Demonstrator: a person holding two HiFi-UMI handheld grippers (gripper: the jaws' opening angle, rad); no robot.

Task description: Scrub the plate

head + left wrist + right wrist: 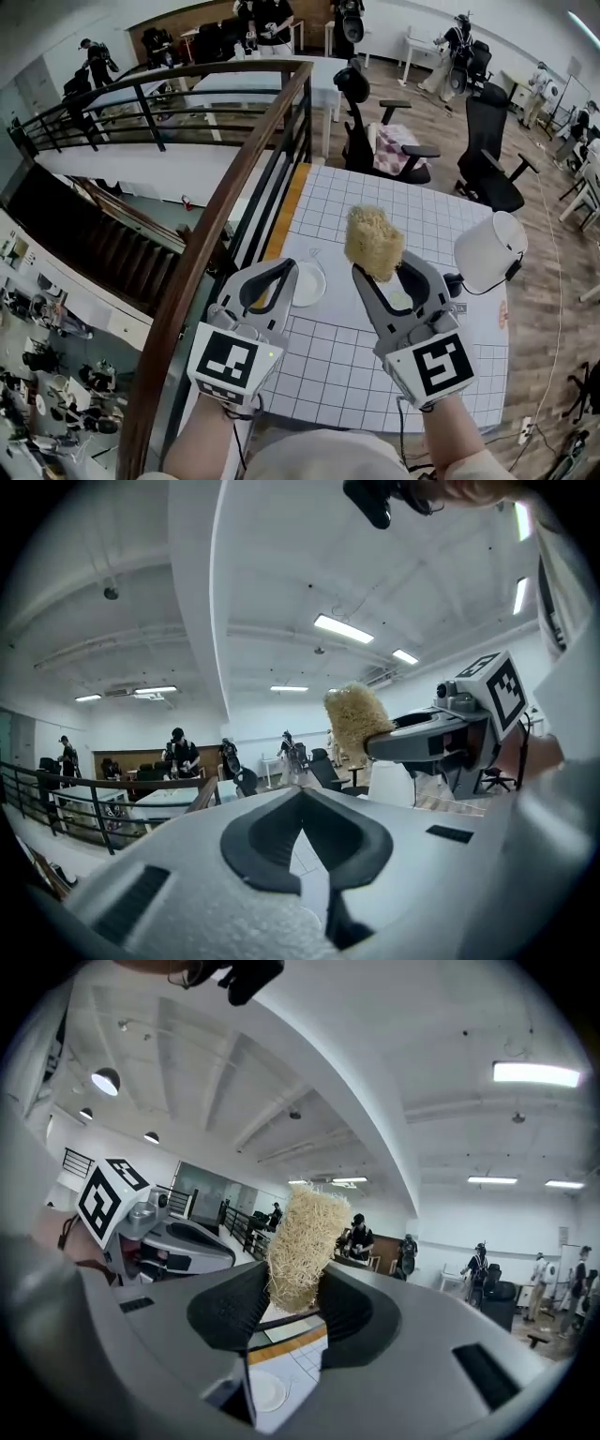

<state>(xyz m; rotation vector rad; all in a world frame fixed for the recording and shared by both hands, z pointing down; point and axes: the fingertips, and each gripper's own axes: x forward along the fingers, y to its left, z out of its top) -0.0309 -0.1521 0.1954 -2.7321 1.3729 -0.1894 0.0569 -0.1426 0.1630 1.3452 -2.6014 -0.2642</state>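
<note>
My right gripper (pixel 384 267) is shut on a tan fibrous scrubbing sponge (pixel 373 242), which sticks up from between its jaws; the right gripper view shows the sponge (pixel 302 1241) pinched between the dark pads. A small white plate (pixel 307 283) lies on the white gridded table (pixel 375 375), far below both grippers and also visible as the plate (pixel 267 1393) under the right jaws. My left gripper (pixel 284 265) is raised beside it, its tips touching with nothing between them (pixel 300 797). From the left gripper view, the sponge (pixel 354 722) and the right gripper appear to the right.
A curved wooden handrail (pixel 234 187) with dark bars runs along the table's left edge, with a drop to a lower floor beyond. A white rounded lamp-like object (pixel 489 248) stands at the table's right. Black office chairs (pixel 375 131) and several people are farther back.
</note>
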